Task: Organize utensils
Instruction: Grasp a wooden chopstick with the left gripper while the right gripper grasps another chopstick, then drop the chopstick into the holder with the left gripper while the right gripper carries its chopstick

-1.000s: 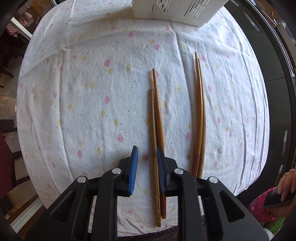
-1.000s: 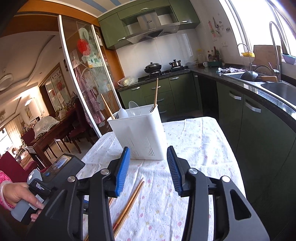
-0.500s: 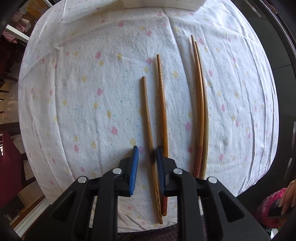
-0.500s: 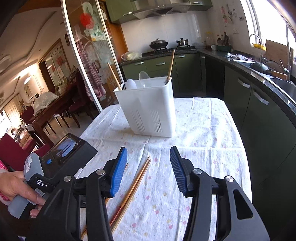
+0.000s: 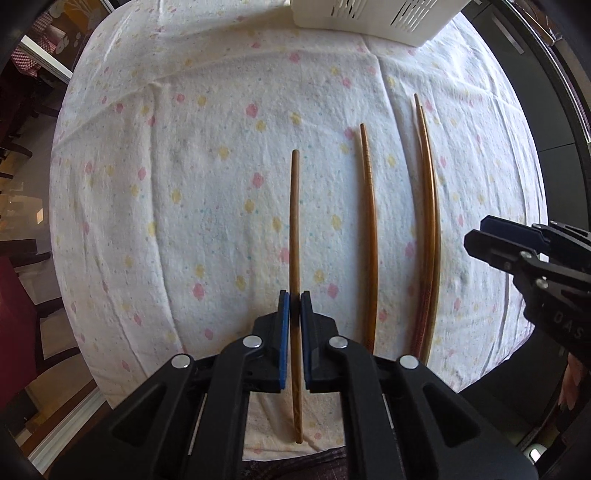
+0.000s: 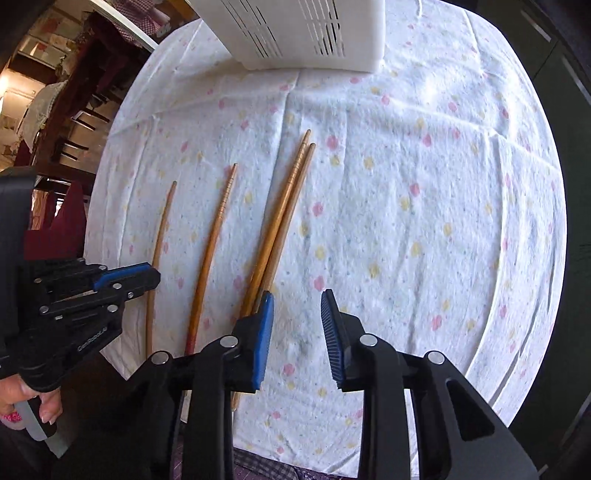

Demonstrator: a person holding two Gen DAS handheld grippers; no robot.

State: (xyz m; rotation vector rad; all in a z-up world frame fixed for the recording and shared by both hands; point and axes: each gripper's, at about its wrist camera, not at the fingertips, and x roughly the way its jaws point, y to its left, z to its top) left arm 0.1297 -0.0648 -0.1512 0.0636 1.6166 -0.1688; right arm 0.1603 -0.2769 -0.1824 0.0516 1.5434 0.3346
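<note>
My left gripper [image 5: 294, 306] is shut on a brown wooden chopstick [image 5: 294, 221] that points away over the tablecloth; the same gripper [image 6: 147, 275] and chopstick [image 6: 160, 236] show at the left of the right wrist view. A second single chopstick [image 5: 369, 229] lies to its right [image 6: 212, 247]. A pair of chopsticks [image 5: 430, 221] lies further right, side by side [image 6: 284, 218]. My right gripper [image 6: 297, 314] is open and empty, its left pad just over the near end of that pair; it shows at the right edge of the left wrist view [image 5: 491, 236].
A white slotted utensil holder [image 6: 306, 33] stands at the far side of the table [image 5: 373, 14]. The flowered white tablecloth [image 6: 424, 203] covers the table. Dark cabinets run along the right; chairs stand at the left.
My left gripper has shut on the left chopstick and drawn it leftwards away from its neighbour. My right gripper has tilted down from facing the kitchen to over the pair of chopsticks.
</note>
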